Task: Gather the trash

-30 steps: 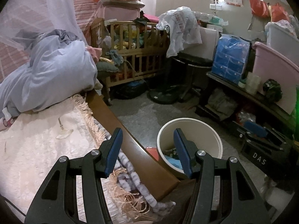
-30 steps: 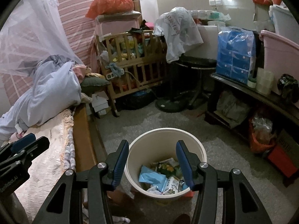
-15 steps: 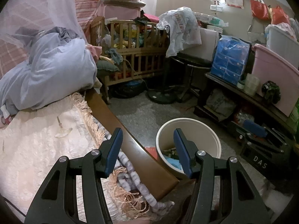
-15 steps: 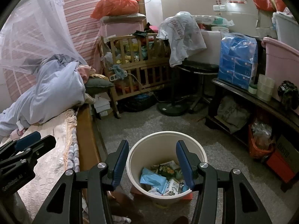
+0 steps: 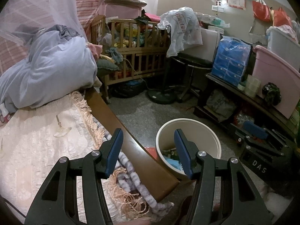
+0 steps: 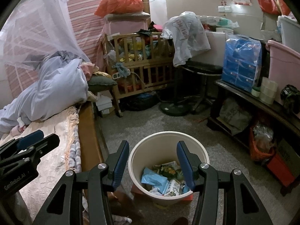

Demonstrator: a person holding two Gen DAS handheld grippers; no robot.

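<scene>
2 tongs in view, both empty. The left tongs [image 5: 148, 148] are spread wide, nothing between the 2 blue pads; they hang above the bed's wooden edge [image 5: 116, 120]. The right tongs [image 6: 152, 161] are likewise spread wide and hold nothing; they hang directly over the bin [image 6: 200, 150].

1 bin, cream, round, standing on the floor [image 6: 142, 123] just beside the bed rail. In the right wrist view it sits between and just beyond the right tongs' pads. In the left wrist view the bin [image 5: 210, 133] lies ahead and to the right of the left tongs, partly behind the right pad.

Trash [image 6: 163, 178] lies in the bottom of the bin: 1 blue wrapper, 1 green packet, 1 small white carton, plus further scraps too jumbled to count.

On the bed [image 5: 37, 150], ahead and left of the left tongs, lies 1 small pale scrap [image 5: 61, 130] on the cream cover, well apart from the pads. 1 blue quilt [image 5: 50, 73] is heaped farther back.

Farther ahead of both tongs: 1 wooden crib [image 6: 142, 63], 1 stool [image 6: 202, 71], 1 blue tissue pack [image 6: 241, 61] on a dark shelf [image 6: 249, 97] to the right.
</scene>
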